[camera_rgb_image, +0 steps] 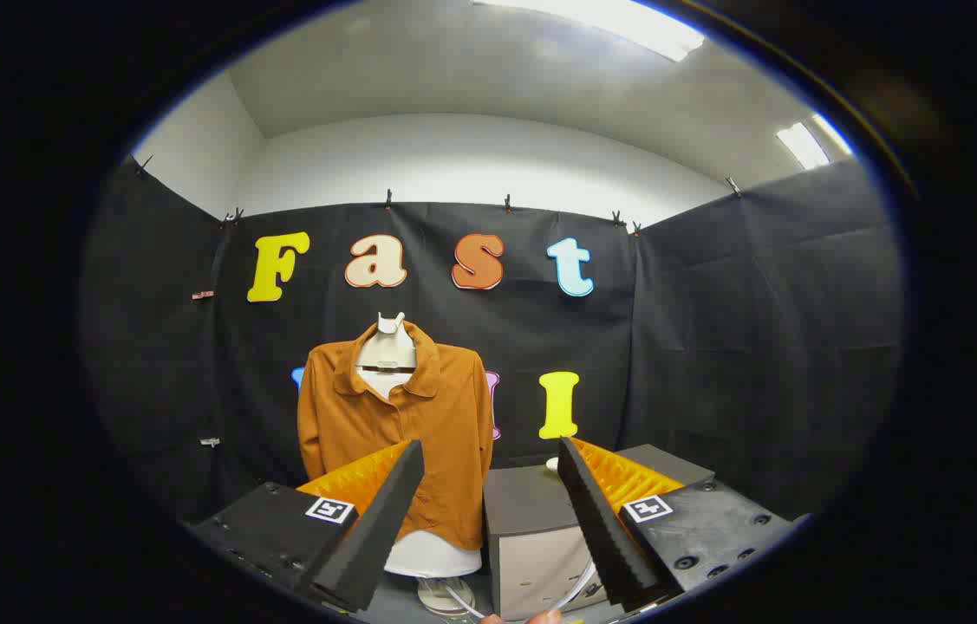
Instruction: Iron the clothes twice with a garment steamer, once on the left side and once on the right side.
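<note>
Hanging upright on a white mannequin bust (386,351), the rust-orange shirt (445,425) stands beyond the gripper (491,485) and toward its left finger; the fingers are spread wide and hold nothing. Just ahead of the right finger sits a grey box (531,529); the steamer itself I cannot make out, and a thin white cord (579,589) and fingertips (544,617) are cut off below.
</note>
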